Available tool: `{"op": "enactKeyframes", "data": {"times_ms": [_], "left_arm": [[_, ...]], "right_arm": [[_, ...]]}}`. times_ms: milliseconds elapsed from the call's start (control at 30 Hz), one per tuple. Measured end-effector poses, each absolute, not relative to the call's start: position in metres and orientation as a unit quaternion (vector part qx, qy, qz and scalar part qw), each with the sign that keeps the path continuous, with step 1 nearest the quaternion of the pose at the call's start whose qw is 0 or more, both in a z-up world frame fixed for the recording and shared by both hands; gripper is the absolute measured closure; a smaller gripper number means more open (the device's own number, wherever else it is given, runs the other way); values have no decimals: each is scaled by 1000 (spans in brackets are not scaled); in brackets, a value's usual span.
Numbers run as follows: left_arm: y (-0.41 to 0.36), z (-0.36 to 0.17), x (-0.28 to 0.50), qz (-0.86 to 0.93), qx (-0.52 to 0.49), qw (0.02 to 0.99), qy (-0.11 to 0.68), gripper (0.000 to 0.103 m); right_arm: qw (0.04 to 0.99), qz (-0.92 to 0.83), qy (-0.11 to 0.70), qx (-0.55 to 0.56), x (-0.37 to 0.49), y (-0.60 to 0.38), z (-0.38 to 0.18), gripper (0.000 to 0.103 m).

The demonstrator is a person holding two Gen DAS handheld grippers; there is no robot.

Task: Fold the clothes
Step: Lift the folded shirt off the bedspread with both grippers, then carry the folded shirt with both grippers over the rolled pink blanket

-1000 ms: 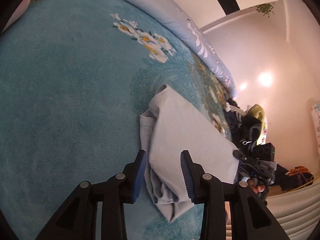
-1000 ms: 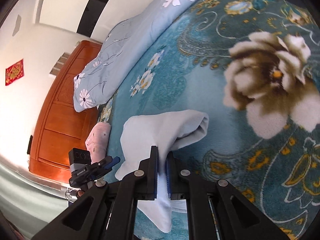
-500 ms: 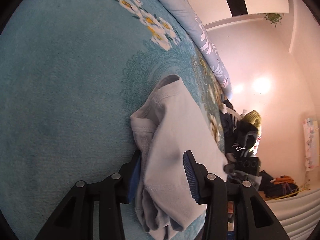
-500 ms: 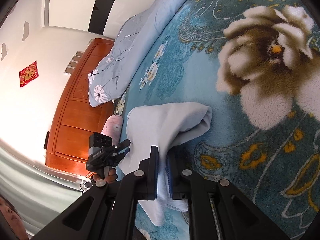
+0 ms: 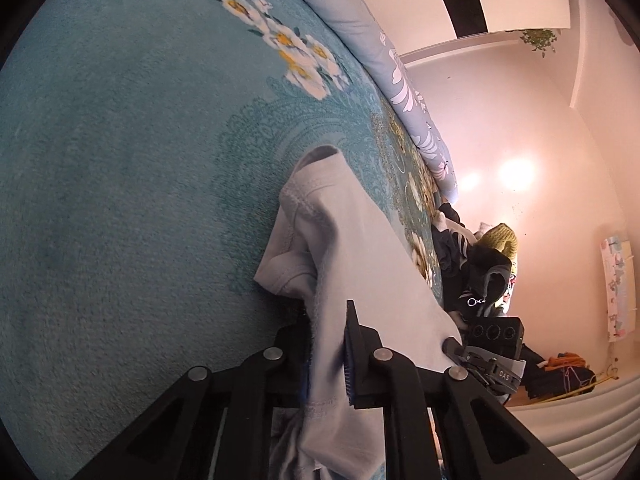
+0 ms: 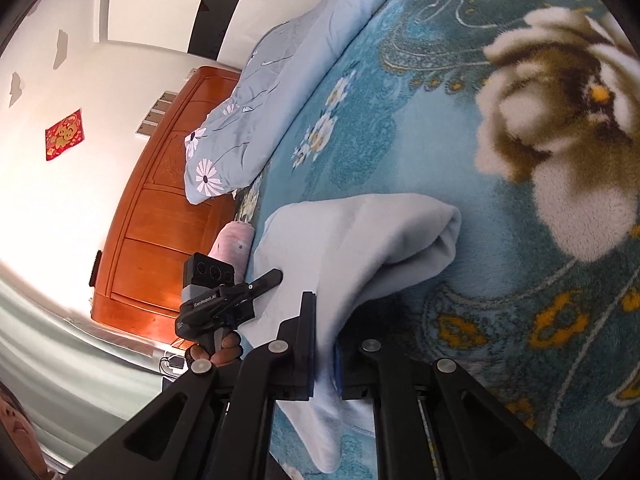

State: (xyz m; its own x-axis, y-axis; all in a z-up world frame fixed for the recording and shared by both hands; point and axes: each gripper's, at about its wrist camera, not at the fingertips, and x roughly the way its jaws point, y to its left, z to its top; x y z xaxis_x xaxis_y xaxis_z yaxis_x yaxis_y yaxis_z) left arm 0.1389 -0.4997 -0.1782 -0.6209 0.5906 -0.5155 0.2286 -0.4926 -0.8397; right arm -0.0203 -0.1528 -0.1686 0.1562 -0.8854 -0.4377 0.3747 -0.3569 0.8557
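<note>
**Left wrist view: both grippers clamping the folded garment**

Left wrist view is showing the left gripper (image 5: 328,354) with its jaws pinching a layered edge of the pale blue garment (image 5: 360,264). The garment is lying partly folded on the teal floral blanket (image 5: 120,200) covering the bed, its near edge lifted between the fingers. The right gripper (image 6: 324,350) is gripping the opposite edge, jaws pressed together on the fabric, with a rolled fold (image 6: 436,232) resting on the blanket just ahead. A light blue quilt (image 6: 280,92) is lying along the far side of the bed, beside the wooden headboard (image 6: 160,216). A pile of dark clothes (image 5: 472,264) is sitting beyond the garment.
</note>
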Motion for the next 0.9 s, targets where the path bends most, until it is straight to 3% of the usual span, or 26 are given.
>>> {"op": "enactKeyframes", "data": {"times_ms": [267,467,900], "left_arm": [[-507,-130,166,774,-353,164,-498,91],[-558,-79,212,801,-285,161,-502,91],[-745,20,347,866,-256,-33,-429,91]], "right_arm": [[559,-622,-196,512,4,-172,-84,97],[608,-615,-148,479,30,-228,-21,97],[719,-501,-94,473,98,-468,-2,97]]}}
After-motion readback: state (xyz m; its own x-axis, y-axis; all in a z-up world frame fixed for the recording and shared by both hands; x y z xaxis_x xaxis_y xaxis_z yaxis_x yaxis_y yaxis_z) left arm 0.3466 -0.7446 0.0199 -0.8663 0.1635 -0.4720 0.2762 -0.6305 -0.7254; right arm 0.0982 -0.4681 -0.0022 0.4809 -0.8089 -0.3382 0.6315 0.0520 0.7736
